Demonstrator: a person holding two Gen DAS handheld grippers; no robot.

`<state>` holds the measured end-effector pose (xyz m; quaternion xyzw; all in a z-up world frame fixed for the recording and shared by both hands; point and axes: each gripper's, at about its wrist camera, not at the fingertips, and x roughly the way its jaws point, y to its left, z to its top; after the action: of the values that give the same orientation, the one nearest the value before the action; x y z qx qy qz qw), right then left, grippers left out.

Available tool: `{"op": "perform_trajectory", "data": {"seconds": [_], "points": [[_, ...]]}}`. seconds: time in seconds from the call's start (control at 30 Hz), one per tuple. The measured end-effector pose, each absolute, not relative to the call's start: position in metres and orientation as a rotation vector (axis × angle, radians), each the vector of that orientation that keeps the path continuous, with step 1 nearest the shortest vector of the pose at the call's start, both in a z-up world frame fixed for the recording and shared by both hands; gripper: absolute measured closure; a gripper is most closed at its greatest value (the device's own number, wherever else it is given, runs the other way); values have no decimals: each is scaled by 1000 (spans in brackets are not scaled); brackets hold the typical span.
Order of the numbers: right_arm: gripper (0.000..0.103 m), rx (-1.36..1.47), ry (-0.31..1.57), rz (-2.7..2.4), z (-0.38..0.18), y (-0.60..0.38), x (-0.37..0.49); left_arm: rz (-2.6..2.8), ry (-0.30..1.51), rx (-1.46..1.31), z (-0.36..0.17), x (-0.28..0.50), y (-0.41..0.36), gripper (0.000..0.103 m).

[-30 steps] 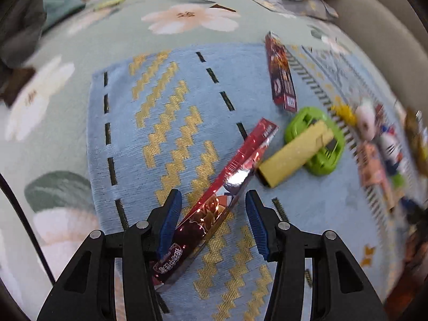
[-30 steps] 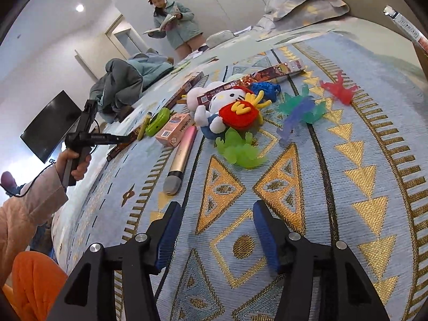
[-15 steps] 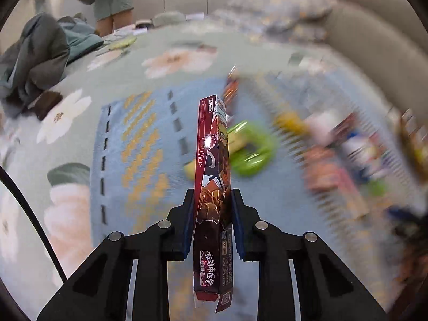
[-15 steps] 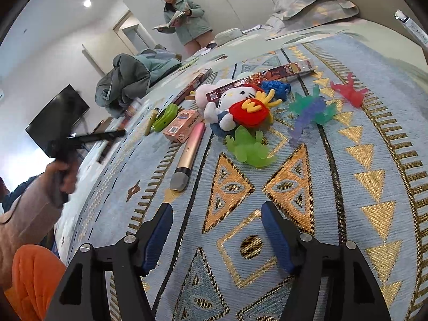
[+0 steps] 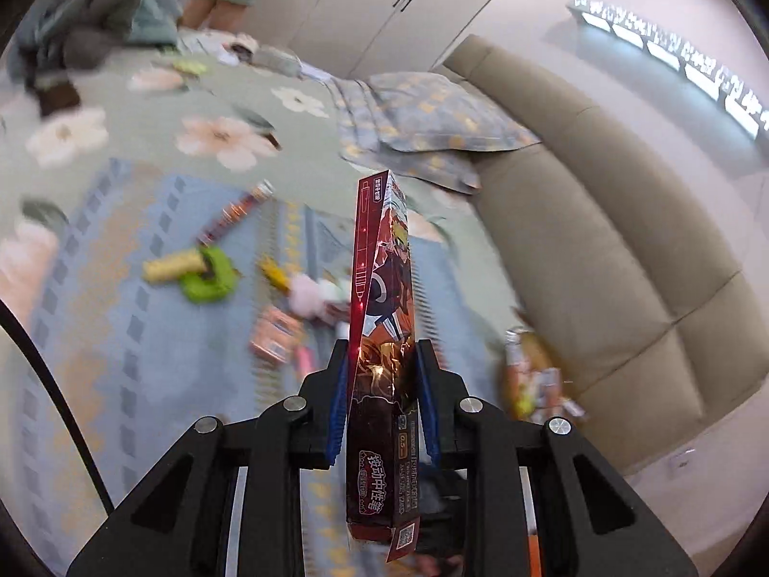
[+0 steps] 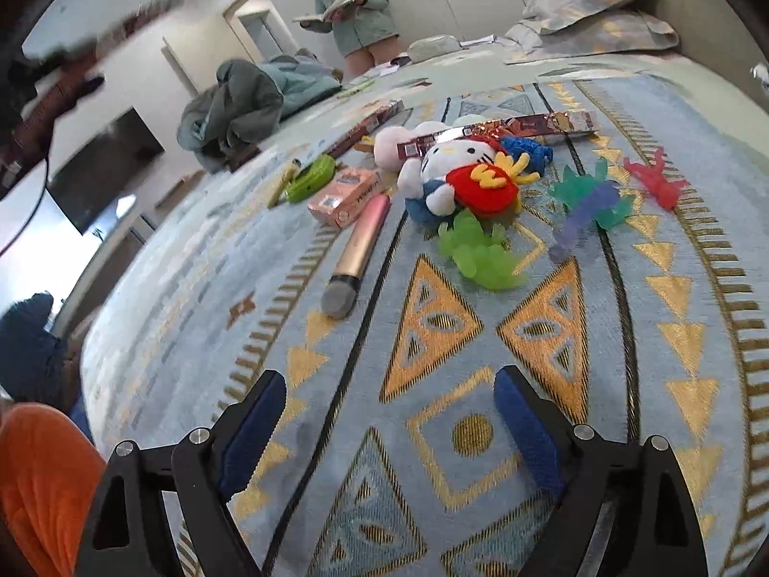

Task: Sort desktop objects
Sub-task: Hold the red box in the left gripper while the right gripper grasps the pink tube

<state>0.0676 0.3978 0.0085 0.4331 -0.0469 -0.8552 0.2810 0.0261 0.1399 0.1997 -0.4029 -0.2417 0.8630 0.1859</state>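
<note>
My left gripper [image 5: 382,375] is shut on a long red pen box [image 5: 384,336] and holds it upright, well above the blue patterned mat [image 5: 120,336]. Below it, blurred, lie a green tape dispenser [image 5: 209,281], a yellow block [image 5: 170,267], another red box [image 5: 235,214] and a pink box [image 5: 276,336]. My right gripper [image 6: 387,406] is open and empty, low over the mat [image 6: 432,384]. Ahead of it lie a pink-gold microphone [image 6: 358,255], a Hello Kitty plush [image 6: 456,173], a pink box [image 6: 346,194], green [image 6: 480,255], teal [image 6: 591,202] and red [image 6: 656,180] jelly figures, and a red box [image 6: 504,132].
A beige sofa back [image 5: 601,250] and a pillow [image 5: 423,125] stand on the right. A heap of clothes [image 6: 240,101] lies at the bed's far side. A person [image 6: 353,5] stands reading beyond. Snack packets [image 5: 533,375] lie near the sofa.
My left gripper shut on the red pen box, lifted it off the mat and swung it up and to the right. My right gripper has stayed open and barely moved.
</note>
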Motion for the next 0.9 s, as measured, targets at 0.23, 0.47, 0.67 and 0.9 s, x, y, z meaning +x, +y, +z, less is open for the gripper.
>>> {"op": "perform_trajectory", "data": {"seconds": [0.23, 0.47, 0.67, 0.9], "points": [[0, 1190, 346, -2406, 3, 360, 124, 2496, -591, -1291, 153, 23, 141, 80], [0, 1346, 125, -2379, 10, 373, 108, 2489, -668, -1233, 152, 25, 118, 80], [2, 1310, -27, -2425, 27, 351, 92, 2522, -634, -1244, 151, 27, 114, 80], [24, 1305, -2, -2474, 33, 319, 53, 2509, -623, -1242, 148, 29, 113, 80]]}}
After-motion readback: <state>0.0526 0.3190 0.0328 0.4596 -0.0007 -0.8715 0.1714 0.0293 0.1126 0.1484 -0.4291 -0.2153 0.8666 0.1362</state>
